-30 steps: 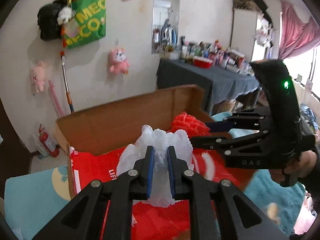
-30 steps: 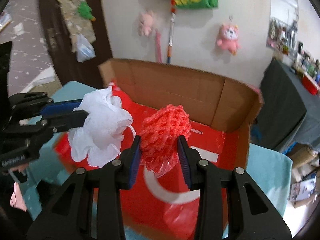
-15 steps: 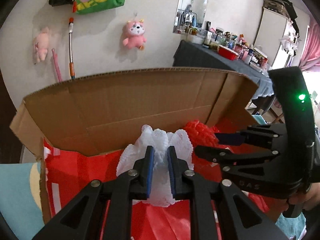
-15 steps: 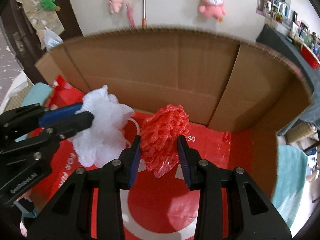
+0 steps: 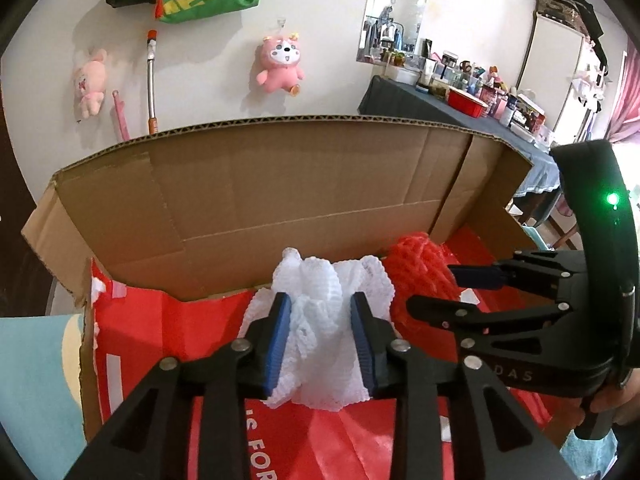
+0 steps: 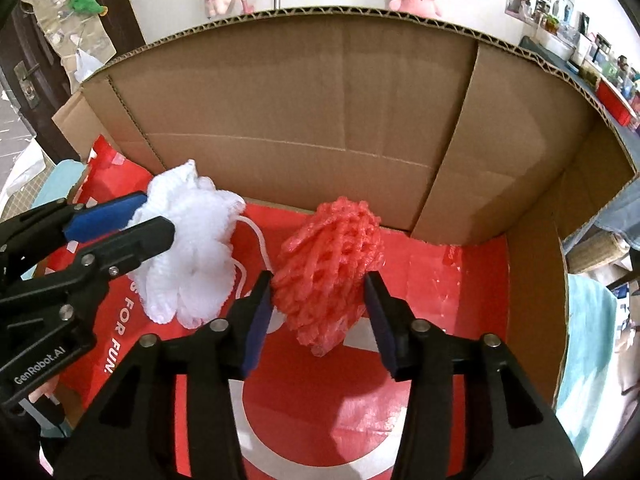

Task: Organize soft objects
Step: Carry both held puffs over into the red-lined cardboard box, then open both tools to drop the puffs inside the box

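Now that both jaws have spread since half a second ago, your left gripper (image 5: 320, 332) brackets the white mesh puff (image 5: 324, 320) loosely, and your right gripper (image 6: 318, 312) stands parted around the red mesh puff (image 6: 330, 264), gripping nothing. Both puffs sit side by side inside the cardboard box (image 6: 320, 100), on its red liner (image 6: 360, 420). Release appears complete; withdrawal remains.

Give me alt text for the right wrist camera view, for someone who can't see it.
The right gripper is open around a red mesh puff inside a cardboard box with a red bag lining its floor. To its left, the left gripper has its fingers on either side of a white mesh puff.
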